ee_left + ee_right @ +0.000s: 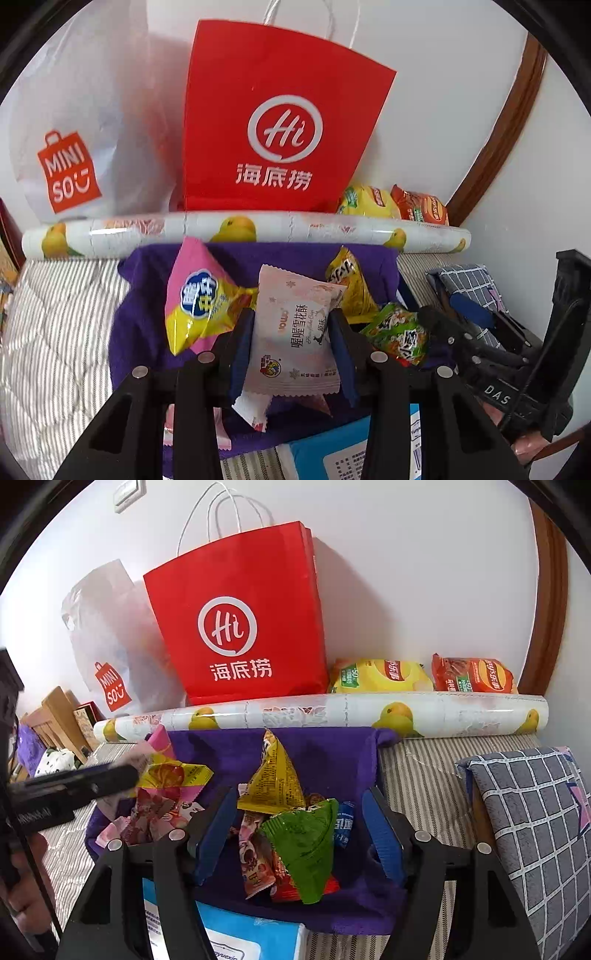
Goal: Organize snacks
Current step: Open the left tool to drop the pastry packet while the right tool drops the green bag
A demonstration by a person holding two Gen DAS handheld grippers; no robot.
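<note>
The snowflake-crisp packet (295, 332) hangs clamped by its sides in the left gripper (293, 350) above the purple cloth (332, 760) on the bed, apparently lifted for sorting, while the right gripper (299, 834) gapes empty over the heaped snack packets (291, 834).

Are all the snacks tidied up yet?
Not yet. Two chip bags already lie by the wall. The left gripper holds a pale pink packet. The right gripper is open over the green packet, and more snacks remain on the purple cloth.
</note>
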